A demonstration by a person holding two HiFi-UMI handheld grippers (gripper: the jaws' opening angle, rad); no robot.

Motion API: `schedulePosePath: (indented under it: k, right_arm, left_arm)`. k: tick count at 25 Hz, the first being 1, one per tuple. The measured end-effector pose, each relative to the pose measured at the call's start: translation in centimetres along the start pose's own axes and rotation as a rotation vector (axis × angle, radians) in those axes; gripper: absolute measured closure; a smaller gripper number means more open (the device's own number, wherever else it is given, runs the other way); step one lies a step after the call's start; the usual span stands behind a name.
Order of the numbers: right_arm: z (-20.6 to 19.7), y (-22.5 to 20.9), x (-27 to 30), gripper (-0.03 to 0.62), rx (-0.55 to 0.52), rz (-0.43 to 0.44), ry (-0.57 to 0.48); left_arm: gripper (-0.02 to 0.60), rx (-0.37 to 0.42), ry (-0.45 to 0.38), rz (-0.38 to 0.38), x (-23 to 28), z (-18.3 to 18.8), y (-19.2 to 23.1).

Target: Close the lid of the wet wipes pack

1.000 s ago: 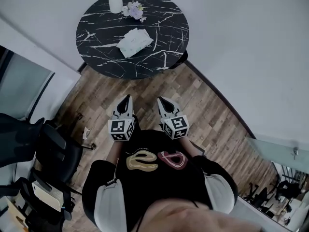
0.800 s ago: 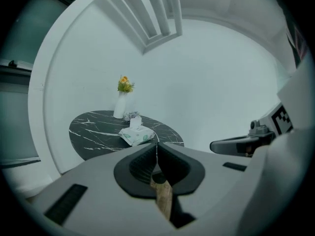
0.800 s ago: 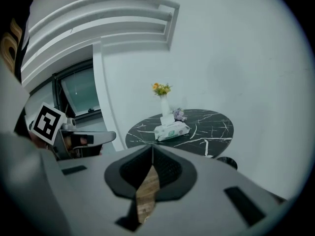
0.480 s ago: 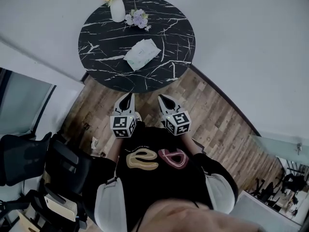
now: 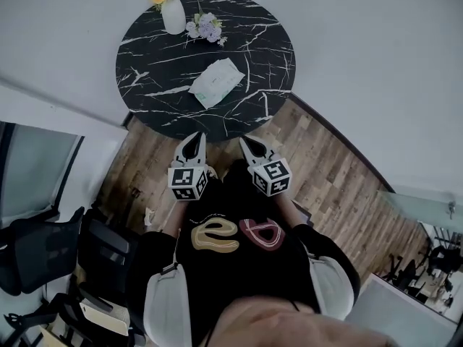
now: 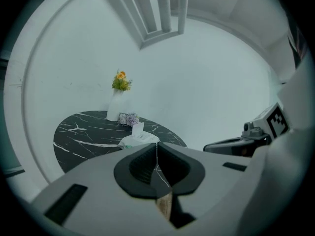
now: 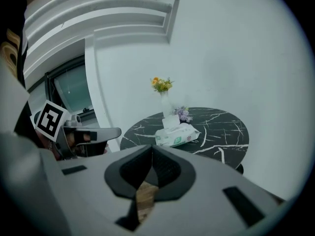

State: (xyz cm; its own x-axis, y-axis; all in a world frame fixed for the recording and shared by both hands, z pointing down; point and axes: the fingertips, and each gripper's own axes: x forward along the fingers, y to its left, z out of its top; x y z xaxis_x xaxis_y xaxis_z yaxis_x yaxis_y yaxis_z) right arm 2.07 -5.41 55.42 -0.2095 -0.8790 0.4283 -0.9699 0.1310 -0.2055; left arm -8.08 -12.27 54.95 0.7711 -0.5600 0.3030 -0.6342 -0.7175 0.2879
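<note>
My left gripper has its fingers pressed together with nothing between them. It hangs over the wooden floor at the 6 o'clock edge of the round black marble table, not yet over the top.

On the table, a white vase of orange flowers stands at about 11 o'clock, and a small purple posy lies near 12. The wet wipes pack lies flat a little toward 6 o'clock from the centre, well apart from both. Its lid stands up from the top face, on the side nearer the posy.

My right gripper is just beside the left. Its fingers are also together and empty, and it points at the same table edge.

I judge the pack to be light and soft, a yielding film pouch that would dent under a pinch and skate on the polished marble if I shoved it sideways. The lid looks like a small stiff plastic flap on a hinge, so it needs no grasp. I would lay one gripper's closed tips on the pack's 6 o'clock end to pin it. With the other I would tip the flap's free edge over and press straight down on its middle until it seats, keeping the force off the soft film
</note>
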Motion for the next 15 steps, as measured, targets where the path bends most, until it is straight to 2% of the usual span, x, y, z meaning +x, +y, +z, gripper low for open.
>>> schedulePosePath:
  k: [3, 15]
  right_arm:
    - [0.3, -0.5, 0.7, 0.582, -0.012, 0.025, 0.024]
    - [4.3, -4.3, 4.6, 0.582, -0.027, 0.095, 0.005]
  left_arm:
    - [0.560, 0.006, 0.008, 0.018, 0.3, 0.2, 0.5]
    - [0.560, -0.016, -0.017, 0.138, 2.7, 2.0, 2.6]
